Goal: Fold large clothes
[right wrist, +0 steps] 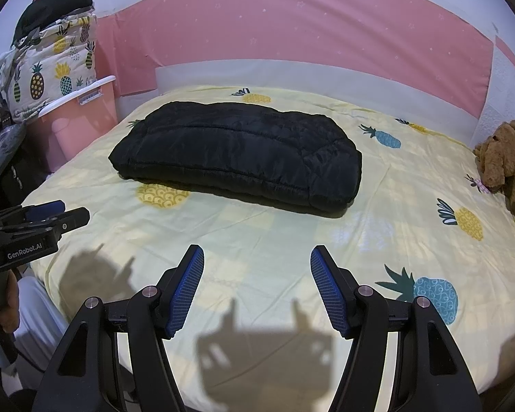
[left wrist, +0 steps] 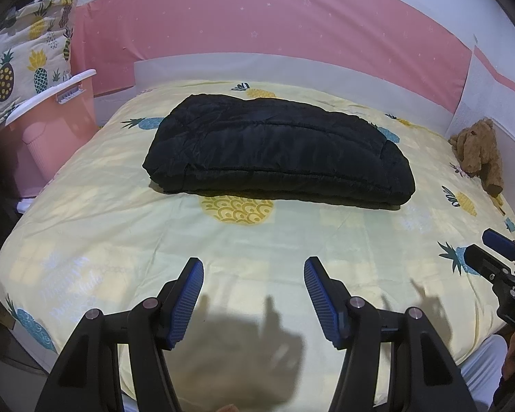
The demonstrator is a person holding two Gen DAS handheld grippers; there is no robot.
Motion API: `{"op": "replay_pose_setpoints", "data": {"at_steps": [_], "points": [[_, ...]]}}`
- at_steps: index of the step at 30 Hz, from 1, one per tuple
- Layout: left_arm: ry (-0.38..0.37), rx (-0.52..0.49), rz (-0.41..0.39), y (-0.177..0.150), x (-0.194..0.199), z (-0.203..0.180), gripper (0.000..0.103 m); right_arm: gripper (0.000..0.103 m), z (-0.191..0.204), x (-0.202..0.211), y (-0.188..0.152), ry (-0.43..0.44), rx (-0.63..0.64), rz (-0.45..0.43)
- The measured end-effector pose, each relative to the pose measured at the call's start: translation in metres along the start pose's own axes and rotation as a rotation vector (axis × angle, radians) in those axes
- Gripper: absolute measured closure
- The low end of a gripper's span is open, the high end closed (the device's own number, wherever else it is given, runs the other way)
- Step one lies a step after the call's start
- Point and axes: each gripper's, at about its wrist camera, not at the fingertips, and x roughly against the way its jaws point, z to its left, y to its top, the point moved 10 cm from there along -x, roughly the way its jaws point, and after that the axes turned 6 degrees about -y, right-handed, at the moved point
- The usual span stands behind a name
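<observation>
A black padded jacket (left wrist: 274, 151) lies folded into a thick flat bundle in the middle of the bed; it also shows in the right wrist view (right wrist: 237, 154). My left gripper (left wrist: 254, 267) is open and empty, held above the yellow pineapple-print sheet (left wrist: 120, 240) well short of the jacket. My right gripper (right wrist: 257, 257) is open and empty, also above the sheet (right wrist: 292, 237) near the front edge. The right gripper shows at the right edge of the left wrist view (left wrist: 494, 250). The left gripper shows at the left edge of the right wrist view (right wrist: 51, 216).
A brown teddy bear (left wrist: 480, 151) lies at the bed's right side by the white rail (left wrist: 511, 137). A pink bin (left wrist: 55, 127) stands left of the bed, with a pineapple-print quilt (right wrist: 48, 68) and dark clothes (right wrist: 55, 3) stacked on it. A pink padded wall (left wrist: 257, 24) backs the bed.
</observation>
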Motion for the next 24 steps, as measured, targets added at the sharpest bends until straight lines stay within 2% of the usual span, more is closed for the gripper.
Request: {"op": "replay_pose_setpoints", "data": {"at_steps": [24], "points": [[0.044,-0.018,-0.004,-0.0049,0.0011,-0.0040,0.042,0.038,0.0020,-0.0017,-0.0028,0.001,-0.001,0.005]]}}
